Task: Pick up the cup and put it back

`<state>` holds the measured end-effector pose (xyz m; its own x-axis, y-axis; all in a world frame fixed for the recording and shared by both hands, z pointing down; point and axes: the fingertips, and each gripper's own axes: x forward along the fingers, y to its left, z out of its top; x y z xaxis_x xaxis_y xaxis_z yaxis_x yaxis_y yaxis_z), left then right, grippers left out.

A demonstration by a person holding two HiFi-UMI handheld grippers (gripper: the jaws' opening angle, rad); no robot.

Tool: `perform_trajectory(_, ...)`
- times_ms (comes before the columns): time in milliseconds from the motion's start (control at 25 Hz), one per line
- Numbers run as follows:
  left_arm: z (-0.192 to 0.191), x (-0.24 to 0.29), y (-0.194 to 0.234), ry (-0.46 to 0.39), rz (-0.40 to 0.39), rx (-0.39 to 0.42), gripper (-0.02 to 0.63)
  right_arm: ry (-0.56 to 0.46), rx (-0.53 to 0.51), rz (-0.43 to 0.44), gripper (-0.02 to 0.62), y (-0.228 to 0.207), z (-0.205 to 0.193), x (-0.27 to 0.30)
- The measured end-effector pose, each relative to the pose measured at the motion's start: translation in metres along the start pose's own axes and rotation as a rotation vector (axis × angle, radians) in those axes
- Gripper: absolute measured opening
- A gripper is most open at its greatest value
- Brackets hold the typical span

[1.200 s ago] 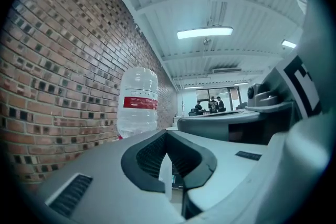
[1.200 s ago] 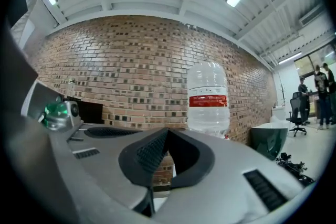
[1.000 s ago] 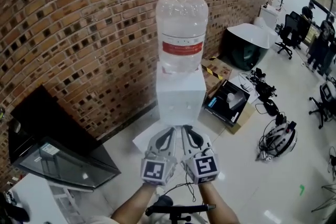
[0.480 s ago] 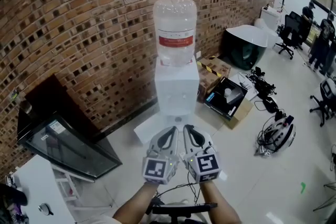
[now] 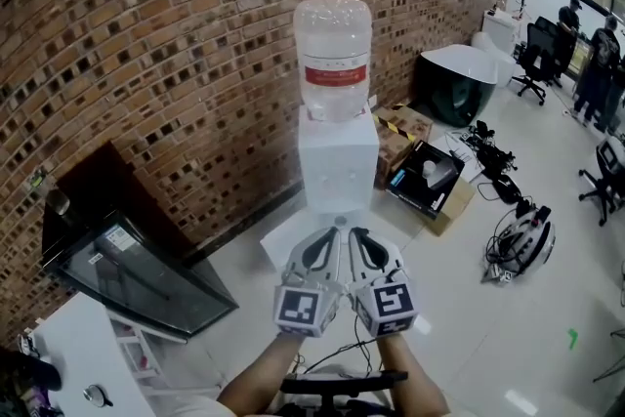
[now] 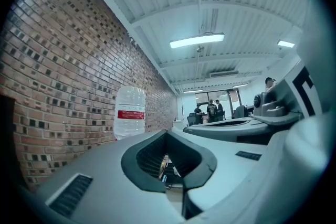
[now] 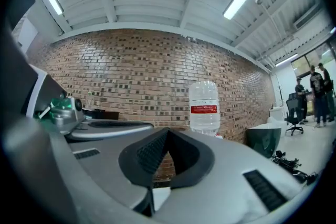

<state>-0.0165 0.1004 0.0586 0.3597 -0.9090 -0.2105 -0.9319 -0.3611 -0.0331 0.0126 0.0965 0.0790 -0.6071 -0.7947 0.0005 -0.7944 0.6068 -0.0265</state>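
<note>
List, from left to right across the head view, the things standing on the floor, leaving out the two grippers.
dark cabinet → water dispenser → open cardboard box → helmet

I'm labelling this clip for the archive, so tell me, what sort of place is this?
Probably an open office or lab workspace. A water cooler with a big bottle on top stands against a long brick wall, and office chairs sit at the far right, where a few people are standing.
</note>
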Motion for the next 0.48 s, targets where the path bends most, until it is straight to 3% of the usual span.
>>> perform_trajectory(480,-0.001,-0.016,0.008,-0.004,0.004,0.002,-0.006,0.002,-0.031,-0.018,0.000,0.013,-0.001,-0.002)
